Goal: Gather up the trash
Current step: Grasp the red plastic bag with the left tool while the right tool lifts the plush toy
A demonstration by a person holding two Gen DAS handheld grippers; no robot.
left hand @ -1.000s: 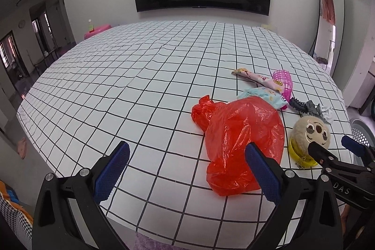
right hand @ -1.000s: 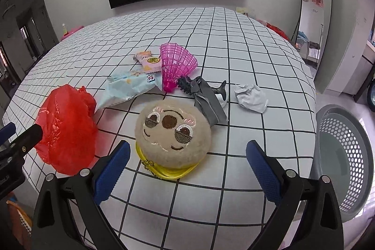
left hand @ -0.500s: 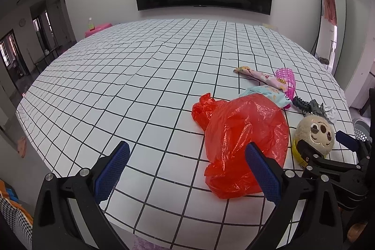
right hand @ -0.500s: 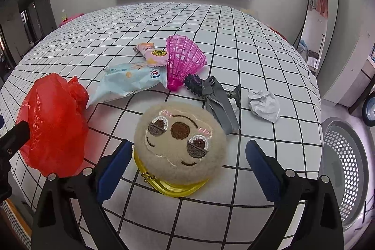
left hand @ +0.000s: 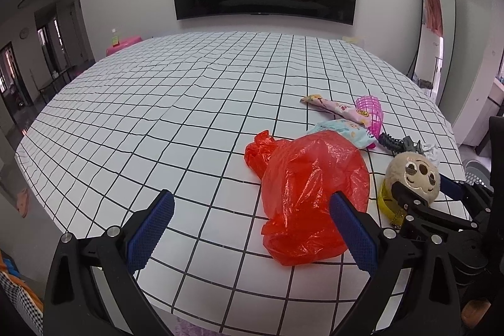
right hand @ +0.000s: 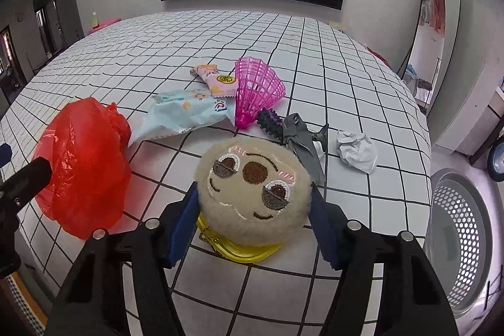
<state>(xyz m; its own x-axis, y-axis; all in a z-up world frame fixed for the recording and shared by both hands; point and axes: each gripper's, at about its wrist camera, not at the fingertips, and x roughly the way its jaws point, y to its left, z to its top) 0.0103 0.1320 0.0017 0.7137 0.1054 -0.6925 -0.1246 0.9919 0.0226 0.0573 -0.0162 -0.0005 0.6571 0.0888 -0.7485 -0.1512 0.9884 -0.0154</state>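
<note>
1. Plush (right hand: 252, 194) with an embroidered face, on a yellow base, near the table's (left hand: 189, 103) front edge.
2. Right gripper (right hand: 252, 210) closing around the plush, blue pads at both its sides, seemingly just touching the fur.
3. Red bag (left hand: 308, 194) left of the plush, crumpled on the grid cloth.
4. Left gripper (left hand: 252, 229) wide apart, nothing between; right pad in front of the bag.
5. Behind the plush: blue wrapper (right hand: 186, 112), pink wrapper (right hand: 217, 79), pink shuttlecock (right hand: 256, 87), black hair clip (right hand: 269, 120), grey cloth (right hand: 302, 142).
6. Crumpled tissue (right hand: 356, 148) right of the plush.
7. Perforated basket (right hand: 463, 238) further right of the plush, beyond the table edge.
</note>
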